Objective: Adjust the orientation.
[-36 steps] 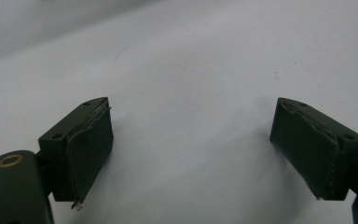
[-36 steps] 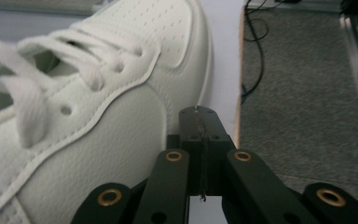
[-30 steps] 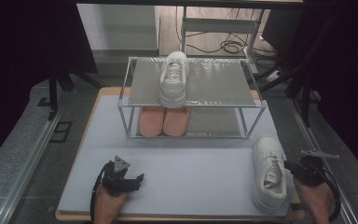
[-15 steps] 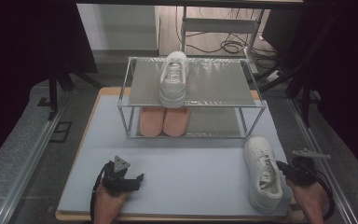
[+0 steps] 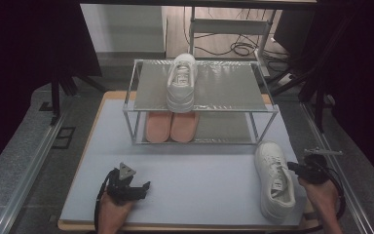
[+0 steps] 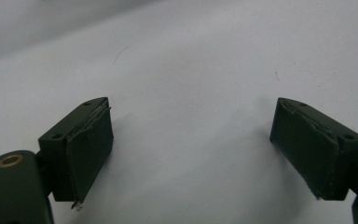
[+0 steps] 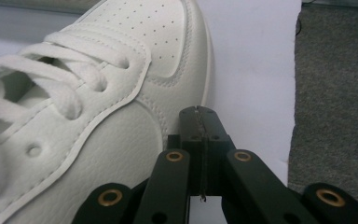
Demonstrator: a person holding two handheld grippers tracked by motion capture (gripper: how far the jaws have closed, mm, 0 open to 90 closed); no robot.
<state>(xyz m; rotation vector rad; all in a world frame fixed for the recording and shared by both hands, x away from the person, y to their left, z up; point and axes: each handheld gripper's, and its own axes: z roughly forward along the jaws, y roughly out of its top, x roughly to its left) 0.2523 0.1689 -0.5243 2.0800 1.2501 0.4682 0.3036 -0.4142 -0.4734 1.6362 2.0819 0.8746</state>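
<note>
Sneaker, high view: a white sneaker point(image 5: 274, 180) lies on the pale mat point(image 5: 199, 180) near the table's front right corner, toe toward the rack, heel toward the front edge.
Right gripper, high view: the right gripper point(image 5: 294, 168) sits just beside the sneaker's right flank, about halfway along it, held by the person's right hand point(image 5: 321, 195) that comes in from the front edge.
Left gripper, high view: the left gripper point(image 5: 143, 187) rests low over the mat near the front left part of the table, well apart from the sneaker, in the person's left hand point(image 5: 113, 210).
Rack, high view: a metal-framed rack point(image 5: 202, 102) stands at the back of the mat; a second white sneaker point(image 5: 181, 80) sits on its top shelf, toe away from the person, and a pair of pink shoes point(image 5: 171, 126) sits side by side on the lower shelf below it.
Left gripper view: the left gripper point(image 6: 191, 149) has its jaws spread wide, with bare mat point(image 6: 191, 70) between them.
Right gripper view: the right gripper point(image 7: 200, 121) has its jaws pressed together with nothing between them; its tip lies against or just beside the side of the sneaker point(image 7: 98, 107) near the sole edge, and I cannot tell whether it touches. White laces cross the left of this view, and the mat's edge point(image 7: 279, 70) meets grey floor point(image 7: 335, 93) at the right.
</note>
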